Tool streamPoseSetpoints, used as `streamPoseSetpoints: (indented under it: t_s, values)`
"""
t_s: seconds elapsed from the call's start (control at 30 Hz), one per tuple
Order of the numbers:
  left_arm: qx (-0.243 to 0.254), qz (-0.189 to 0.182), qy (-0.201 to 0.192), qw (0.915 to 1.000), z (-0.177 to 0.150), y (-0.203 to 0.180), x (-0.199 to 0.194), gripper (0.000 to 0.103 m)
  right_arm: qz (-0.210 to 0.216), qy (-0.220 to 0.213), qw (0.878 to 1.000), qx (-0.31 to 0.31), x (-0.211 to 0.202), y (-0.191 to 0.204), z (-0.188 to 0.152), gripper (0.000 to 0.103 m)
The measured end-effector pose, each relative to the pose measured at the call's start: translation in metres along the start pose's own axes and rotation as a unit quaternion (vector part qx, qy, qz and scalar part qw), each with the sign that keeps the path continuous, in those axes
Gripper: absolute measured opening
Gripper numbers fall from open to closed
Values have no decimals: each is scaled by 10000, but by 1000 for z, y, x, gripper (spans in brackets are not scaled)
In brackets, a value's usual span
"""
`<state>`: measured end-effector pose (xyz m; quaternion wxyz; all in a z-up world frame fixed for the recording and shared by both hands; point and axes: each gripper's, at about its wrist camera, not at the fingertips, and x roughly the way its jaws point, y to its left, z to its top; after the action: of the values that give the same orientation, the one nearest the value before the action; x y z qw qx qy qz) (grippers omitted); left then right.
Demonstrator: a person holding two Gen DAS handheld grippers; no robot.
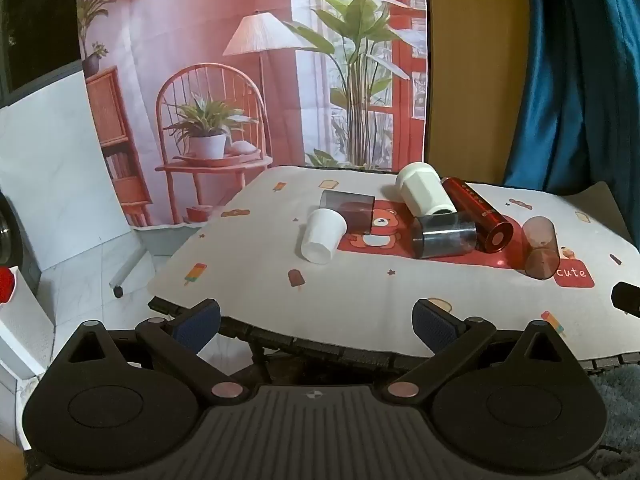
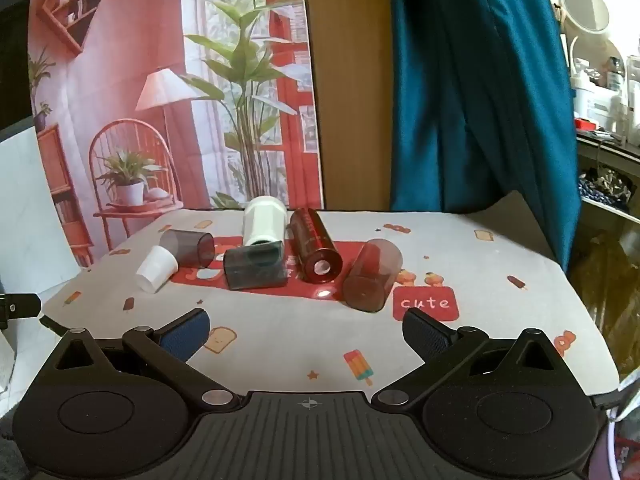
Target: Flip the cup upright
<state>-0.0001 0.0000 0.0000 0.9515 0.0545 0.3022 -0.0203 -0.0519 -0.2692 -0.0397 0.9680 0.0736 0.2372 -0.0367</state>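
Note:
Several cups lie on their sides on the patterned tablecloth (image 1: 360,292). A small white cup (image 1: 321,236) (image 2: 156,269) lies at the left beside a grey see-through cup (image 1: 347,210) (image 2: 188,248). A larger white cup (image 1: 425,194) (image 2: 264,220), a dark grey see-through cup (image 1: 445,237) (image 2: 256,268), a shiny red cup (image 1: 478,214) (image 2: 316,250) and a brown see-through cup (image 1: 541,247) (image 2: 372,276) lie in the middle. My left gripper (image 1: 316,320) is open and empty at the table's near edge. My right gripper (image 2: 306,330) is open and empty, short of the cups.
A printed backdrop (image 1: 240,60) of a red room hangs behind the table. A blue curtain (image 2: 472,80) hangs at the right, with cluttered shelves (image 2: 604,92) beyond. The table's left edge (image 1: 192,240) drops to a tiled floor.

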Motion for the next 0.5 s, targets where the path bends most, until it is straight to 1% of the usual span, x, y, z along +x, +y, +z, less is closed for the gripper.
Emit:
streamPoseSetpoints:
  t_s: [0.3,0.37,0.5]
  values:
    - [-36,38,63,10000,-2,3,-5,103,0,11,10000,-15,0,1,0,103]
    - [-3,69,94,9999,-1,1,-2,103,4,11,10000,-33,-1,-2,-4,103]
    - [12,92,162,9998,2,-1,6,103,-9,22,10000,-7,1,-1,1,103]
